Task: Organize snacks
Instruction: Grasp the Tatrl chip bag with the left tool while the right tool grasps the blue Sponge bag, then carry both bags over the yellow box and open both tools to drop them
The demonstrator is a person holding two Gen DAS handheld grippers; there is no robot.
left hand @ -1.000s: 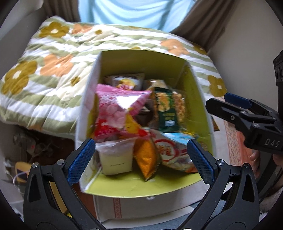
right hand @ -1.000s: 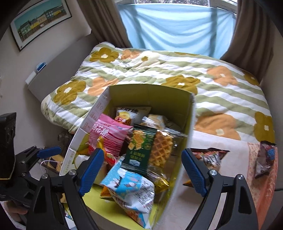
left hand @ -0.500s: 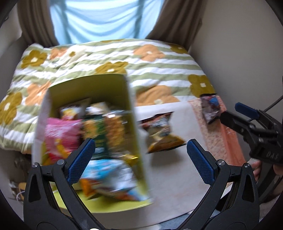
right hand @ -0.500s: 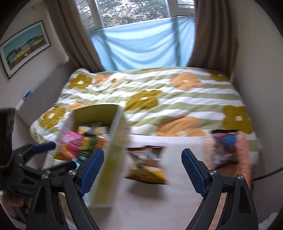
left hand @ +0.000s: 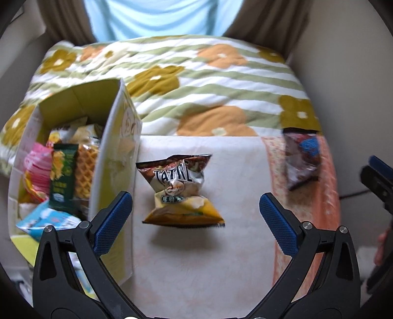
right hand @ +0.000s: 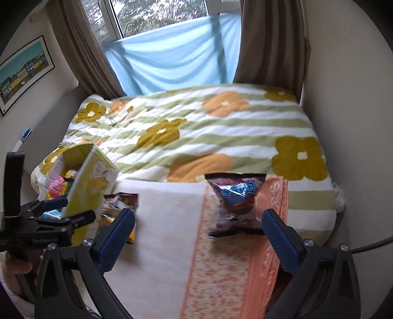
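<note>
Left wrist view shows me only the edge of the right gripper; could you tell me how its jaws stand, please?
Observer: The right gripper has its jaws opening, wide apart and gripping nothing; the dark snack bag lies just ahead, untouched.
Operator: What is behind the blue cloth?
Observer: A window with trees outside.
Operator: Anything on the left wall?
Observer: A framed picture of colourful houses.

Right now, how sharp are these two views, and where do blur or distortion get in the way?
Left wrist view: the chip bag reads fairly sharp, but the snack box and the dark packet are smeared by motion. Right wrist view: softer overall, the chip bag badly blurred beside the box. Both views: fisheye bends the bedspread, corners are black, daylight is even, no glare.
</note>
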